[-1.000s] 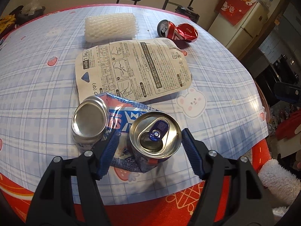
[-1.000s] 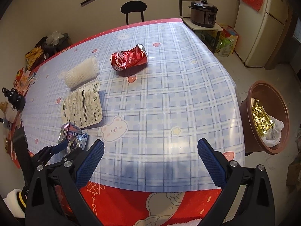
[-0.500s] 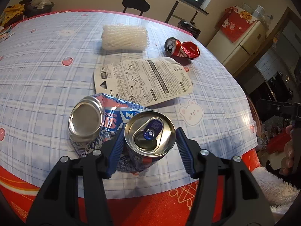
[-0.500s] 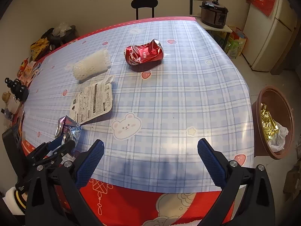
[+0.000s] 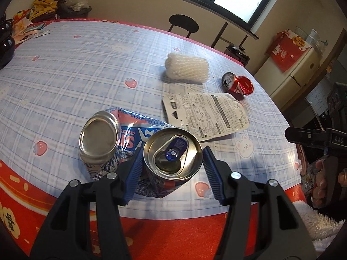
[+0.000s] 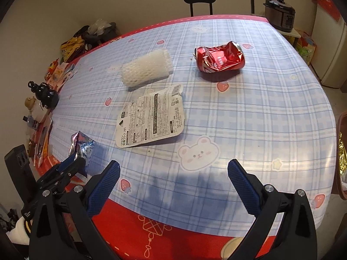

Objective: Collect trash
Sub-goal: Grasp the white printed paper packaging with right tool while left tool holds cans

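Crushed blue can sits clamped between pads of my left tongs, near edge of worktop, top end facing up toward me, flattened body trailing away-left. My right tongs gape, nothing between. Red can lies sideways toward far edge; white foam net and paper card mid-worktop. Brown bin off right edge, nearer my right hand.

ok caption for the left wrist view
Left gripper shut on crushed blue can; foam net and red can beyond.
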`<act>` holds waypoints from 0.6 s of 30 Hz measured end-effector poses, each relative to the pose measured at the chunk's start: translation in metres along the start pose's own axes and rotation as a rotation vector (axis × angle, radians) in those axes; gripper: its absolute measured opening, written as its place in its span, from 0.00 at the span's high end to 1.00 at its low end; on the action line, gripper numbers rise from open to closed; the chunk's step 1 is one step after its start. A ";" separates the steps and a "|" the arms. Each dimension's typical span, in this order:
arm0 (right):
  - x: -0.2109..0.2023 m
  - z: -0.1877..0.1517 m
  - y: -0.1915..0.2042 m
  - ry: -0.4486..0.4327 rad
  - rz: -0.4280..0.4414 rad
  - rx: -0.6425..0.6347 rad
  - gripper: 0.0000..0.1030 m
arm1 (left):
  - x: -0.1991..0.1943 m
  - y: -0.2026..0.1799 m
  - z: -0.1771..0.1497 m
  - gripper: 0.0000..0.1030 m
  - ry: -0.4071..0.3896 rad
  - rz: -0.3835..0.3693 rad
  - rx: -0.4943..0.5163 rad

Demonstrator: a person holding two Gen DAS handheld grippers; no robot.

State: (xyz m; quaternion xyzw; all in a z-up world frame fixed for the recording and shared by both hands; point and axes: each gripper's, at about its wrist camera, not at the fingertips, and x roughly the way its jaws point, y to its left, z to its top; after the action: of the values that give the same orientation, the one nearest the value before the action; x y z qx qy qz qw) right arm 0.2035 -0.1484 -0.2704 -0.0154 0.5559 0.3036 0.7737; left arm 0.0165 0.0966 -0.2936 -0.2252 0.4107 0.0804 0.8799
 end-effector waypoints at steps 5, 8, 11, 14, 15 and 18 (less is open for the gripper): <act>0.027 0.013 0.008 -0.003 0.007 -0.020 0.05 | -0.015 0.026 0.002 0.45 -0.018 0.032 -0.021; 0.045 0.024 0.008 -0.029 0.001 -0.005 0.05 | -0.022 0.039 0.003 0.45 -0.024 0.046 -0.031; 0.057 0.034 0.004 -0.082 0.031 0.044 0.05 | -0.026 0.053 0.005 0.45 -0.026 0.056 -0.039; 0.070 0.042 0.000 -0.127 0.043 0.086 0.06 | -0.029 0.065 0.005 0.45 -0.024 0.062 -0.043; 0.077 0.043 -0.001 -0.132 0.045 0.097 0.06 | -0.031 0.069 0.005 0.45 -0.022 0.065 -0.043; 0.098 0.046 -0.002 -0.111 0.053 0.136 0.09 | -0.034 0.080 0.005 0.45 -0.017 0.069 -0.051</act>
State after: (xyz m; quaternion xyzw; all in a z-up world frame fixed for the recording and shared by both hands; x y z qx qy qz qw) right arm 0.2625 -0.0893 -0.3384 0.0685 0.5318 0.2859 0.7942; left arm -0.0285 0.1713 -0.2919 -0.2325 0.4085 0.1231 0.8740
